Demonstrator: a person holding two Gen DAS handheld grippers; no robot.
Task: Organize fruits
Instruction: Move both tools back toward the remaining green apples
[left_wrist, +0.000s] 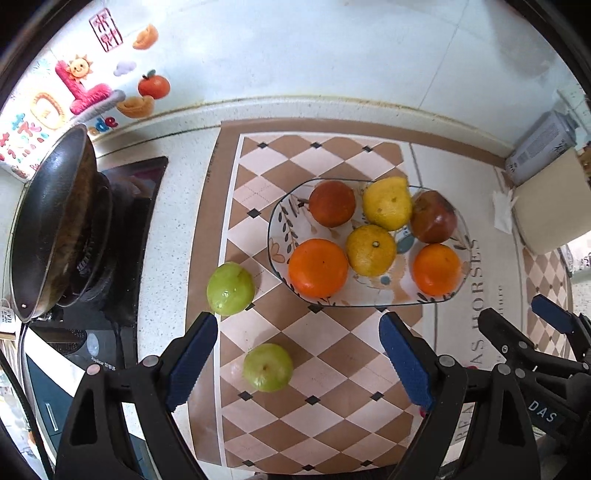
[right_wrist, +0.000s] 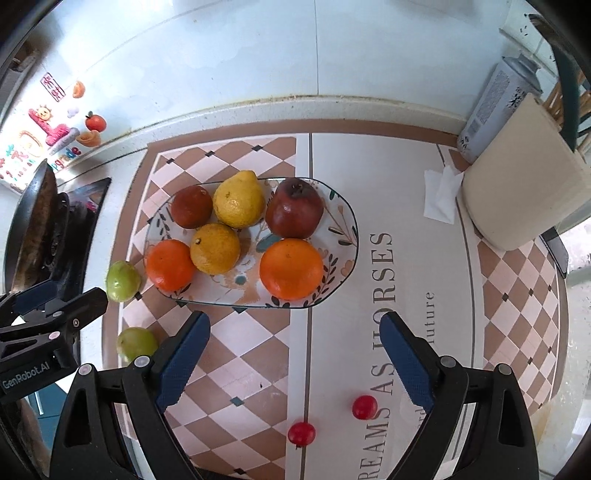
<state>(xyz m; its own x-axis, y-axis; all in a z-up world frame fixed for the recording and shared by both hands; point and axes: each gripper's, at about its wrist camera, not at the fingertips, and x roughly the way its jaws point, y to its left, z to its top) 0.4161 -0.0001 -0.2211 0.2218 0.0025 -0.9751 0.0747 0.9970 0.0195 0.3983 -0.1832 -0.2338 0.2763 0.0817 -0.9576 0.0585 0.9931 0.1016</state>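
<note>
A patterned glass plate (left_wrist: 284, 225) (right_wrist: 347, 221) on the checkered mat holds several fruits: oranges (left_wrist: 318, 267) (right_wrist: 291, 268), yellow citrus (left_wrist: 371, 250) (right_wrist: 215, 248), a pomegranate (left_wrist: 433, 216) (right_wrist: 294, 207). Two green fruits lie off the plate: one (left_wrist: 230, 288) (right_wrist: 123, 280) by its left edge, one (left_wrist: 267, 367) (right_wrist: 136, 343) nearer me. Two small red fruits (right_wrist: 301, 433) (right_wrist: 364, 407) lie on the mat near the right gripper. My left gripper (left_wrist: 299, 350) is open above the near green fruit. My right gripper (right_wrist: 295, 350) is open and empty, in front of the plate.
A black pan (left_wrist: 51, 221) sits on the stove at the left. A cream cutting board (right_wrist: 517, 177), a spray can (right_wrist: 495, 103) and a white tissue (right_wrist: 441, 197) stand at the back right. A tiled wall with stickers (left_wrist: 81, 85) runs behind the counter.
</note>
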